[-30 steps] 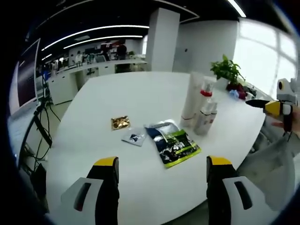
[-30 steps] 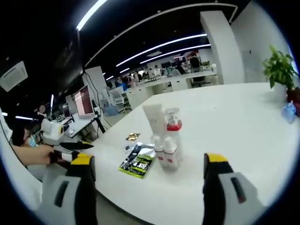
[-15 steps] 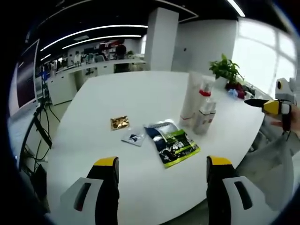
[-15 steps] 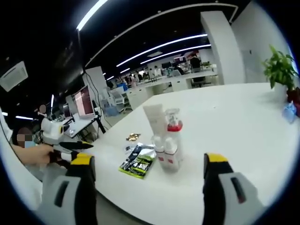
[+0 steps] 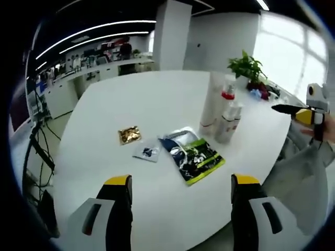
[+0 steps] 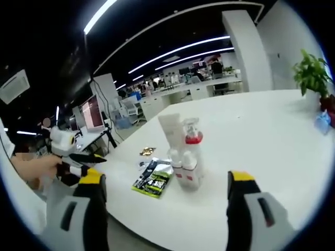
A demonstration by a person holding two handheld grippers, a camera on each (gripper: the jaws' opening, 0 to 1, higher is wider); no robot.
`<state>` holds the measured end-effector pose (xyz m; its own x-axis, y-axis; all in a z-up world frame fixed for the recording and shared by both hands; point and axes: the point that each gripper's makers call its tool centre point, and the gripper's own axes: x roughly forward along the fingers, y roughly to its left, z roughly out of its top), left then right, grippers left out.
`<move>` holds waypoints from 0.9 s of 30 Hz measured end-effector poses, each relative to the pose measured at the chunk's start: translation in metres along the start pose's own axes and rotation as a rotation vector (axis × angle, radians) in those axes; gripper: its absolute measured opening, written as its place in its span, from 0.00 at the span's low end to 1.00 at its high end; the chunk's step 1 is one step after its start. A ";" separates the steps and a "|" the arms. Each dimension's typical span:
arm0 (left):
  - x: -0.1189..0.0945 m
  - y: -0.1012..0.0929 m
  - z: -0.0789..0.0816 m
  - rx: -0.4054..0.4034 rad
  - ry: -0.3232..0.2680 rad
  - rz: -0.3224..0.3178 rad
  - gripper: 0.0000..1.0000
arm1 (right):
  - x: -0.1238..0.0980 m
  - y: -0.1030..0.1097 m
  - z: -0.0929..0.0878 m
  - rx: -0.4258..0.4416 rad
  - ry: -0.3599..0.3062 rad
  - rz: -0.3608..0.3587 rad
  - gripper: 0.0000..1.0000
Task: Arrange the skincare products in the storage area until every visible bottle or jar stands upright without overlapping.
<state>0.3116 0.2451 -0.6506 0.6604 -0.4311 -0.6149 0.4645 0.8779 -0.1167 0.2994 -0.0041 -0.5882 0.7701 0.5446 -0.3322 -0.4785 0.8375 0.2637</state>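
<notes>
Both grippers hang off the table's near edge with jaws apart and empty. The cluster of bottles (image 6: 184,157) stands upright near the middle of the white table (image 6: 261,136), straight ahead of the right gripper (image 6: 163,209), which looks nearer; from the left gripper (image 5: 180,209) it lies forward and right, beyond the flat green sachet (image 5: 192,156).

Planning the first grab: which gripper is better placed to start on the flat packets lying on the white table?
Probably left. The left gripper opens straight toward the green-and-black packet, with the small gold sachet near. The right gripper faces the upright white bottles, which partly block those packets.
</notes>
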 end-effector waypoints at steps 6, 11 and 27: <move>0.008 0.004 0.004 0.042 0.047 -0.036 0.77 | 0.001 -0.003 0.003 0.002 -0.004 -0.006 0.97; 0.015 0.005 0.006 0.064 0.088 -0.051 0.79 | 0.001 -0.004 0.004 0.006 -0.004 -0.011 0.97; 0.038 0.010 0.000 0.147 0.244 -0.124 0.74 | 0.003 -0.010 -0.001 0.019 0.017 -0.034 0.97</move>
<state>0.3416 0.2377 -0.6751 0.4401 -0.4544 -0.7745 0.6250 0.7743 -0.0992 0.3059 -0.0107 -0.5929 0.7787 0.5163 -0.3565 -0.4435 0.8548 0.2693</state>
